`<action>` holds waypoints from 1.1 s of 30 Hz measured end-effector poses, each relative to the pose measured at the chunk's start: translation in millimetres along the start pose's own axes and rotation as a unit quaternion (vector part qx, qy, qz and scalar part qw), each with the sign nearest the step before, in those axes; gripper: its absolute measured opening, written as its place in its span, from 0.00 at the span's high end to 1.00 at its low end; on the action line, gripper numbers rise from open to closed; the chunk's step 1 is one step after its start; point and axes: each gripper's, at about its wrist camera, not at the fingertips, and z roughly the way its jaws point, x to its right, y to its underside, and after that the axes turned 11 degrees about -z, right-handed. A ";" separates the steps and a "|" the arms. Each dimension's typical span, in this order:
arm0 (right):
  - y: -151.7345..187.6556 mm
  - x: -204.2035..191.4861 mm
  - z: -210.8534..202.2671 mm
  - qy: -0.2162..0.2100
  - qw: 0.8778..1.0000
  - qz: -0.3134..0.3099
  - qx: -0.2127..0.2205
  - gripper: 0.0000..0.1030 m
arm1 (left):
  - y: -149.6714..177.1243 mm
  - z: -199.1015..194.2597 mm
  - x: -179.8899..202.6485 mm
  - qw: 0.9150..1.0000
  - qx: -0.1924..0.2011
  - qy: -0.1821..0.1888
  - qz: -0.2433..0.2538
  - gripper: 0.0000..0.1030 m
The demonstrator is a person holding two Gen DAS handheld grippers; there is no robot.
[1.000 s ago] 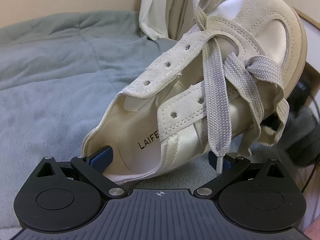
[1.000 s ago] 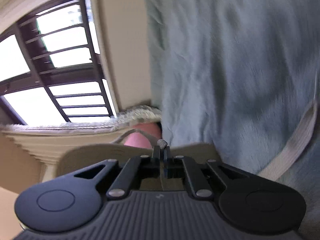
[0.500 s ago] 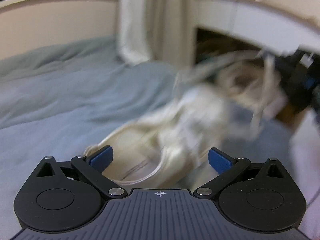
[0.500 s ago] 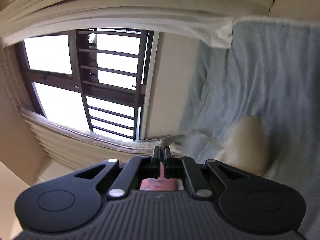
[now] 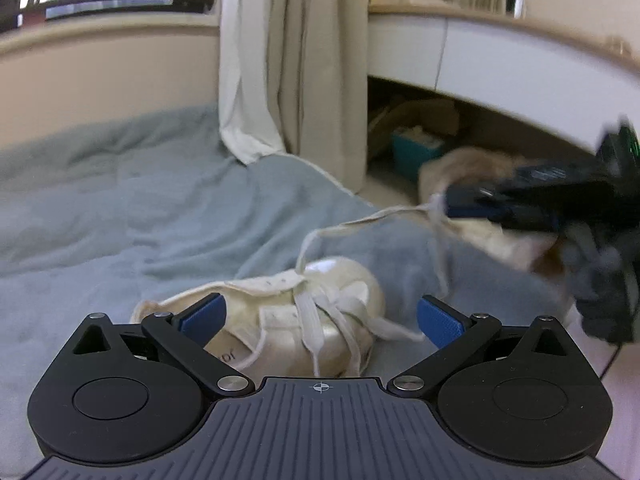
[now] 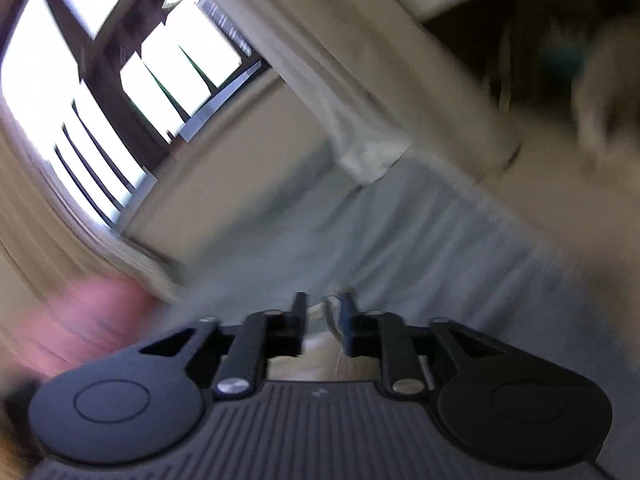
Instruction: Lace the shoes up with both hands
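In the left wrist view a cream shoe lies on the grey-blue blanket, toe pointing away. It sits between the blue pads of my left gripper, which is open and touches nothing. A pale lace rises from the shoe's eyelets to the tip of my right gripper at the right, with a loose strand hanging below. In the blurred right wrist view my right gripper has its jaws parted, and the lace end rests against the right-hand finger.
A curtain hangs behind the bed. A white desk edge has boxes beneath it at the right. A fluffy beige thing lies under the right gripper. A window and a blurred pink shape show in the right wrist view.
The shoe was tilted up close to the left camera and now lies lower on the blanket. The right gripper swung round, and its jaws went from pressed together to parted.
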 end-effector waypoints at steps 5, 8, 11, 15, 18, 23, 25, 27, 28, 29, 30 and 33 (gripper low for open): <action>0.5 -22.2 -9.7 0.066 0.994 -0.092 0.014 0.46 | 23.5 -17.4 20.6 0.996 -0.006 -0.012 0.083 0.00; 9.4 -23.8 -15.2 -0.077 0.996 -0.011 -0.037 0.42 | 37.4 -18.1 16.6 0.992 -0.026 -0.021 0.122 0.00; 36.9 -52.4 -3.3 -0.150 0.983 0.017 -0.107 0.43 | 45.1 -15.8 6.9 0.992 -0.057 -0.002 0.111 0.00; 60.7 -89.3 31.7 -0.163 0.976 0.004 -0.145 0.44 | 53.0 -26.9 0.8 0.992 -0.068 0.023 0.105 0.00; 71.5 -96.3 58.0 -0.194 0.966 0.059 -0.160 0.57 | 58.2 -35.4 -6.7 0.992 -0.073 0.024 0.095 0.00; 54.6 -98.7 32.7 -0.272 0.954 0.078 -0.099 0.95 | 54.8 -46.1 -28.0 0.996 -0.058 -0.005 0.063 0.00; 34.8 -100.5 7.3 -0.295 0.952 0.052 -0.064 0.95 | 48.6 -51.4 -34.4 0.998 -0.043 -0.001 0.038 0.00; 16.1 -98.2 -17.6 -0.309 0.950 0.034 -0.035 0.95 | 42.0 -57.1 -34.7 0.999 -0.022 0.014 0.023 0.00; 6.3 -96.7 -26.3 -0.309 0.950 0.028 -0.027 0.95 | 40.1 -58.8 -31.3 0.999 -0.012 0.024 0.024 0.00; -0.7 -95.2 -35.8 -0.303 0.952 0.024 -0.018 0.95 | 39.0 -59.4 -26.3 0.999 -0.004 0.031 0.028 0.00; -6.8 -93.0 -42.7 -0.298 0.954 0.022 -0.013 0.94 | 38.0 -59.8 -20.9 0.999 0.004 0.038 0.032 0.00; -15.3 -82.5 -57.0 -0.266 0.964 0.015 -0.004 0.88 | 38.0 -49.4 -1.4 0.999 0.000 0.040 0.021 0.00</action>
